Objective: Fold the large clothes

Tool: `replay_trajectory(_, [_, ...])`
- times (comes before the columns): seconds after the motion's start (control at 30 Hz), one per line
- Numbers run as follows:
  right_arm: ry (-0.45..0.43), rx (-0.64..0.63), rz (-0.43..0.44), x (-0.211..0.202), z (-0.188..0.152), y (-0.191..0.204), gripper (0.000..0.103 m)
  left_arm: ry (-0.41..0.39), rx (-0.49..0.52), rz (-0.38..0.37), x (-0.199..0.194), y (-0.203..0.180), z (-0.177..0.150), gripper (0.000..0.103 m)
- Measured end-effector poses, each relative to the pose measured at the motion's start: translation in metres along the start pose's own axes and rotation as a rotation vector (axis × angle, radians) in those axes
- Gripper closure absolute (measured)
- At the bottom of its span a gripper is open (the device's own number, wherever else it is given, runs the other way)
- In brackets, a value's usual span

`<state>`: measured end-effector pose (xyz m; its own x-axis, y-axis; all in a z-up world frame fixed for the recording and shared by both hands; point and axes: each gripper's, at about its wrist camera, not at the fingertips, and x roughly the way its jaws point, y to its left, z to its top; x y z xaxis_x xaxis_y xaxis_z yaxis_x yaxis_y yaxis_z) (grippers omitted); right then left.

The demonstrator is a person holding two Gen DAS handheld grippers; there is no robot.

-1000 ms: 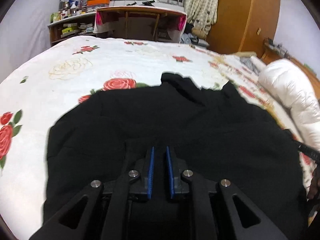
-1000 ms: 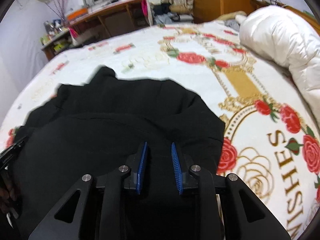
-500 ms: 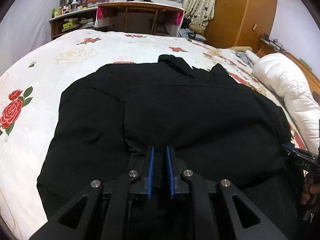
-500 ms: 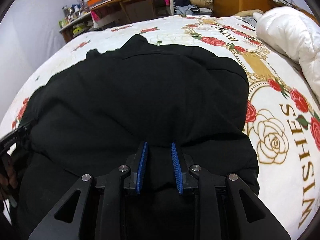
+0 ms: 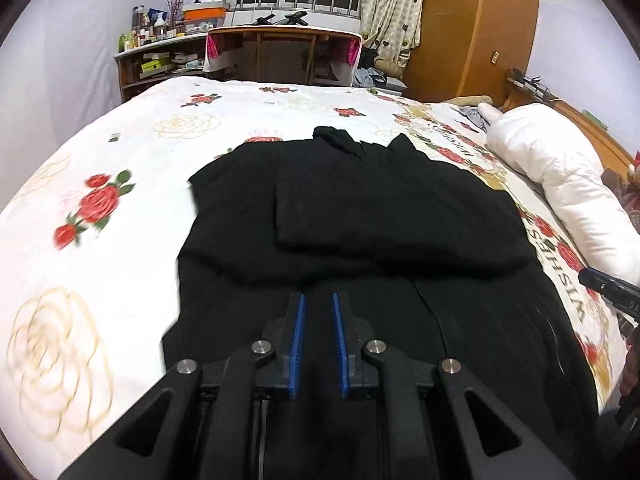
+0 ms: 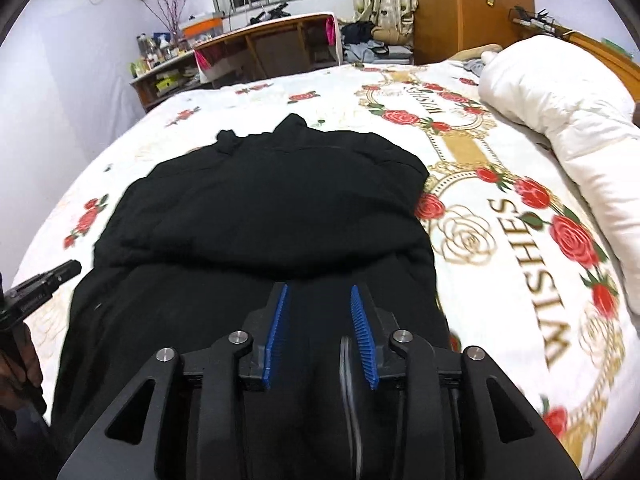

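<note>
Two tools hover low over a black garment (image 5: pixel 384 216) spread on the bed (image 5: pixel 80 248). The left tool (image 5: pixel 319 300) has its blue pads a narrow gap apart, gripping nothing; the right tool (image 6: pixel 319 292) stands wider, also released. The garment's upper half lies folded over the lower, its collar toward 12 o'clock. A white duvet (image 6: pixel 560 120) lies at 2 o'clock.

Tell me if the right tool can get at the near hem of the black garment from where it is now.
Probably yes. The right tool is open, holds nothing, and sits right over the black garment; nothing lies between it and the near cloth.
</note>
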<state>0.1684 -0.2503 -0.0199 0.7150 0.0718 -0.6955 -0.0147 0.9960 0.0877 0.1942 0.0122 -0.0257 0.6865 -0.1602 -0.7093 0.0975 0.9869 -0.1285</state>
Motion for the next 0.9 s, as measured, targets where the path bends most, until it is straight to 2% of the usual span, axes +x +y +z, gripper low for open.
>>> replay_trajectory(0.27, [-0.006,0.004,0.003,-0.06,-0.047,0.012,0.065,-0.017,0.007,-0.017,-0.073,-0.013,-0.035,0.088])
replay_trajectory(0.43, [-0.022,0.008,0.023,-0.09,-0.074,0.019,0.057,-0.049,-0.006,-0.027,-0.108,-0.018,-0.052,0.088])
replay_trajectory(0.63, [-0.03,-0.02,0.046,-0.112,-0.099,0.028,0.057,-0.081,0.025,-0.01,-0.138,-0.023,-0.068,0.087])
replay_trajectory(0.77, [-0.038,-0.026,0.056,-0.122,-0.112,0.032,0.057,-0.09,0.032,-0.004,-0.151,-0.025,-0.077,0.079])
replay_trajectory(0.9, [-0.043,-0.039,0.063,-0.128,-0.121,0.035,0.057,-0.09,0.038,0.005,-0.158,-0.025,-0.086,0.078])
